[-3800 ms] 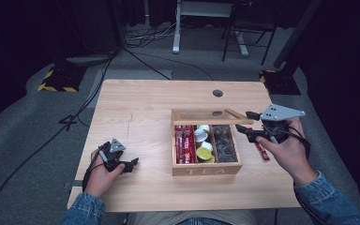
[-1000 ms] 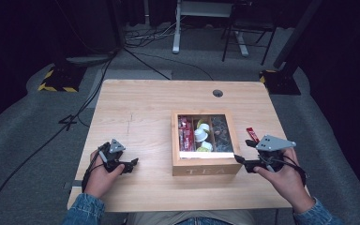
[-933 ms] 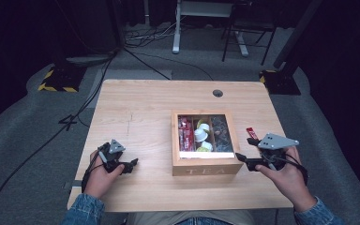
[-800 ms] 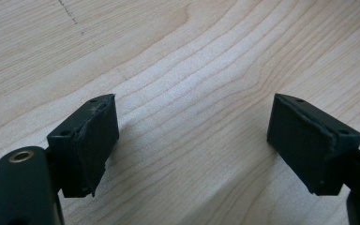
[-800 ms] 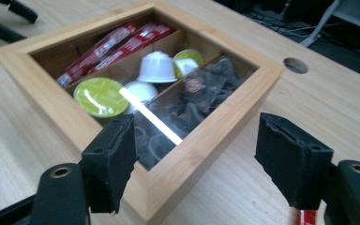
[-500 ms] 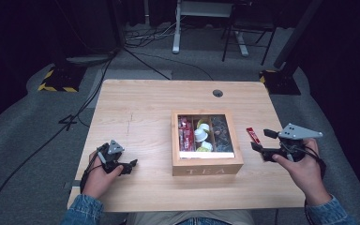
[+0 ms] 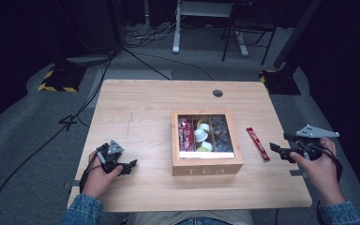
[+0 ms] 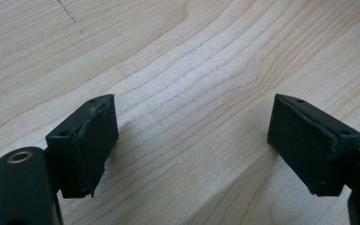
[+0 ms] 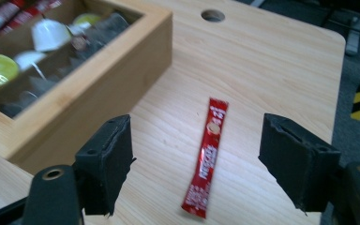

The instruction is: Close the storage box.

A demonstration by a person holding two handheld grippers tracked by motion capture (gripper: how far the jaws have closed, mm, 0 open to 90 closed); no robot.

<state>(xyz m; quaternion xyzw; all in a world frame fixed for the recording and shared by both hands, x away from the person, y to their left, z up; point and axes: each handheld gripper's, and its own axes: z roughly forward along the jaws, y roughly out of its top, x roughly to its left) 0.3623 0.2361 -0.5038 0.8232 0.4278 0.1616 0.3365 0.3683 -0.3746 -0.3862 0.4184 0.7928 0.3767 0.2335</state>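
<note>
Red sachet [image 9: 207, 157] lay on the table between and just ahead of the wide-open right gripper [image 9: 197, 164], left gripper [image 8: 192, 140] wide over bare wood

Gripper [image 9: 194, 164] wide, above sachet [image 9: 206, 157].

I see the red instant-coffee stick sachet [image 7: 258, 144] lying flat on the worktop [image 7: 145, 112], just right of the closed wooden tea box [image 7: 206, 169], apart from it, its long axis roughly parallel to the box side.
</note>
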